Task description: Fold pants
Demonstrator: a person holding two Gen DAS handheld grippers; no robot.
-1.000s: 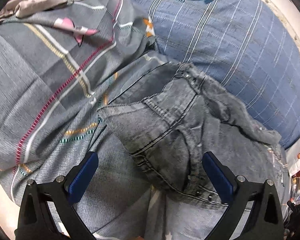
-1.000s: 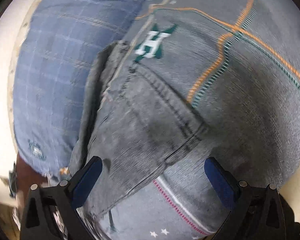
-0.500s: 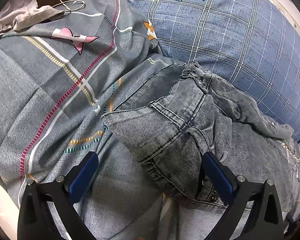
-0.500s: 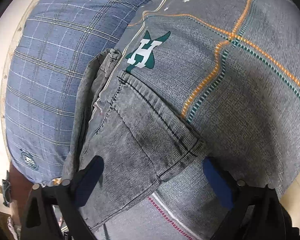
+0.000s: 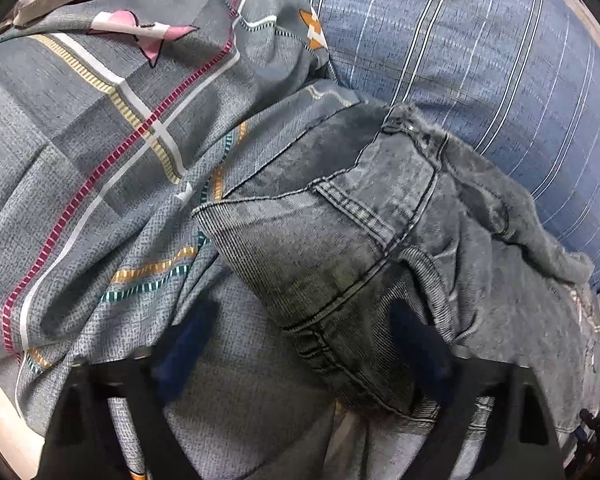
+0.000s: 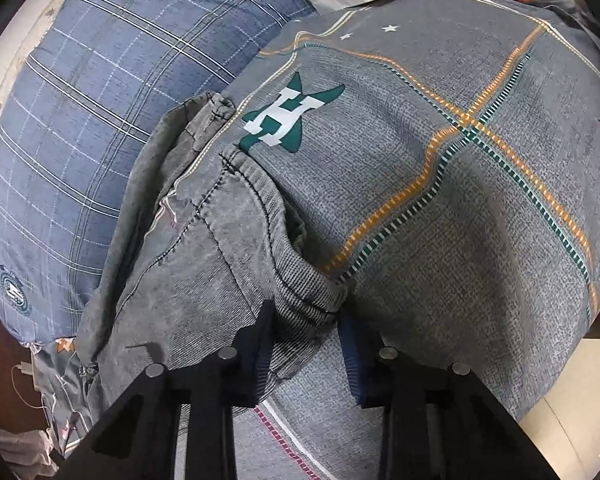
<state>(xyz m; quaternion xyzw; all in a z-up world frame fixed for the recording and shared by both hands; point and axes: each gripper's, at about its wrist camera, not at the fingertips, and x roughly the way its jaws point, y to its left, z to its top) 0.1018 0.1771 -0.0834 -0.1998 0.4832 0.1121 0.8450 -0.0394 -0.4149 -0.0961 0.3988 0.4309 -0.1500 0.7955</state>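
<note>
Crumpled grey denim pants (image 5: 340, 256) on bedspread (image 5: 100, 200)

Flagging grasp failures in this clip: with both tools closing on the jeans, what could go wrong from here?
1. The right tool, jaws just closing, has the jeans corner bunched between them; it may pinch the bedsheet underneath too.
2. The left tool, blurred and wide, straddles thick waistband folds and may catch only one layer.

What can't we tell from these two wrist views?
- Left wrist: left hand-held gripper motion-blurred while closing; contact with the pants unclear.
- Right wrist: right hand-held gripper has just closed on a pants corner; layers pinched unclear.
- Both views: pants' full extent cut off.
</note>
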